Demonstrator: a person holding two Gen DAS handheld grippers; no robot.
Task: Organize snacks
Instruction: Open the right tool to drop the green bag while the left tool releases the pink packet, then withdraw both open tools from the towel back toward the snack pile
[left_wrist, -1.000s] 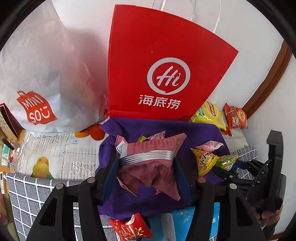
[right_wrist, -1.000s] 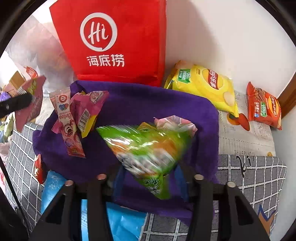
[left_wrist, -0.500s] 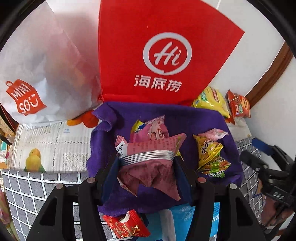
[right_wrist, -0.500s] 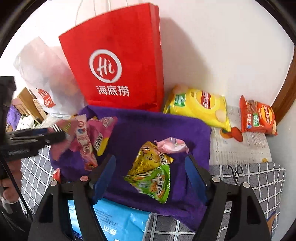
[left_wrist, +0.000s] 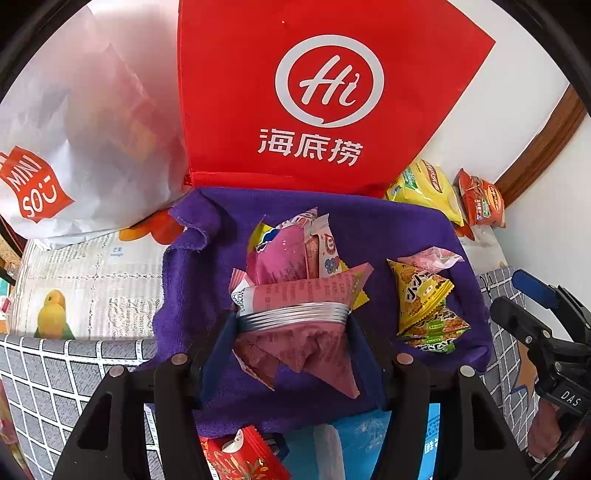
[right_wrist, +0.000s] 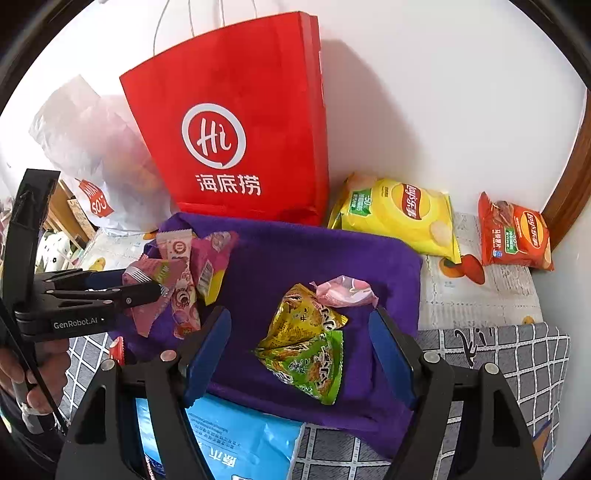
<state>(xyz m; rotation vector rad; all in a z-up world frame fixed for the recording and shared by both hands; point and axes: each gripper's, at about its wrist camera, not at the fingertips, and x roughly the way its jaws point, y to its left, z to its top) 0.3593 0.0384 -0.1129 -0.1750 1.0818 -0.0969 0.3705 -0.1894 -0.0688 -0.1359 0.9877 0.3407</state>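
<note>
Purple cloth (right_wrist: 295, 258) is my sorting spot for the snacks.
My left hand-held gripper (left_wrist: 291, 325) grips a pink packet (left_wrist: 295, 295), jaws starting to ease apart, above the pink pile (left_wrist: 295, 251); my right hand-held gripper (right_wrist: 299, 354) stands open and empty over the green packet (right_wrist: 314, 365) lying on the cloth.

Left gripper (left_wrist: 291, 332): black frame, blue pads, round copper-coloured fasteners; white "GenRobot.AI" is printed on its side. Right gripper (right_wrist: 299, 354): black frame, blue pads (right_wrist: 391, 350), round metallic fasteners; "DAS" is lettered on its body.
</note>
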